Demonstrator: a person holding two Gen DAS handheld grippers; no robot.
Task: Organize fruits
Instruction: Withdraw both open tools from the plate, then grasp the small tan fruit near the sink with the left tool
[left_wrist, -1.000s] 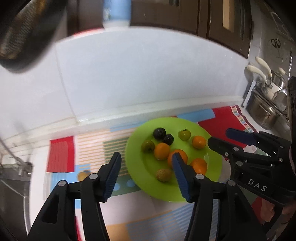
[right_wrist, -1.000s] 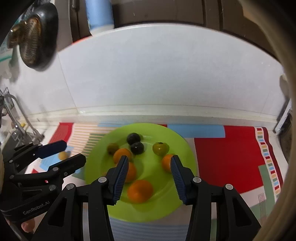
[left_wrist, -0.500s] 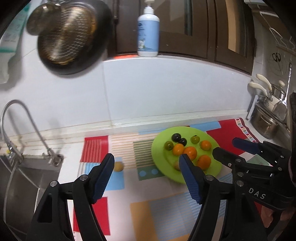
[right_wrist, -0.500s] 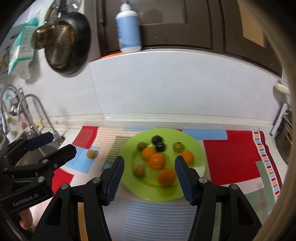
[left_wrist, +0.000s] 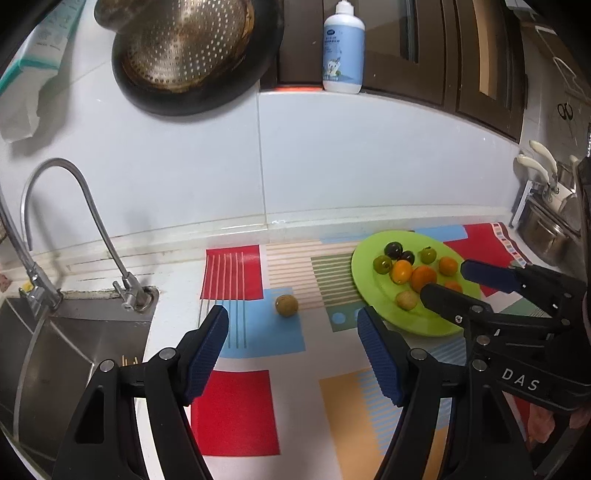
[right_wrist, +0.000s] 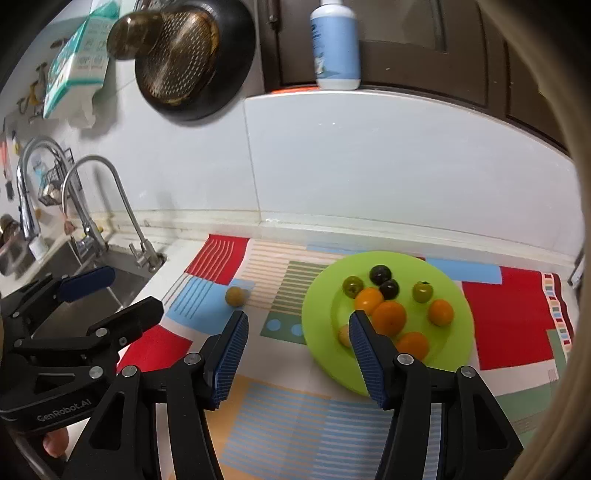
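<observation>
A green plate (left_wrist: 369, 288) (right_wrist: 454, 295) on the patterned mat holds several small fruits: oranges (right_wrist: 388, 317), dark plums (right_wrist: 380, 274), green ones (right_wrist: 422, 291) and a pale one (left_wrist: 406, 300). A lone brownish-green fruit (left_wrist: 286, 305) (right_wrist: 235, 295) lies on the mat left of the plate. My left gripper (left_wrist: 291, 343) is open and empty, raised above the mat, with the lone fruit ahead between its fingers. My right gripper (right_wrist: 295, 350) is open and empty, raised near the plate's left edge. Each gripper shows in the other's view.
A steel sink (left_wrist: 44, 350) with a curved tap (left_wrist: 74, 206) lies at the left. A pan with a colander (left_wrist: 192, 48) hangs on the wall. A soap bottle (left_wrist: 343, 48) stands on the ledge. Pots (left_wrist: 543, 232) stand at the far right.
Both grippers have pulled back and up from the plate, still open. The left one has swung left, so the lone fruit and the sink have come into view.
</observation>
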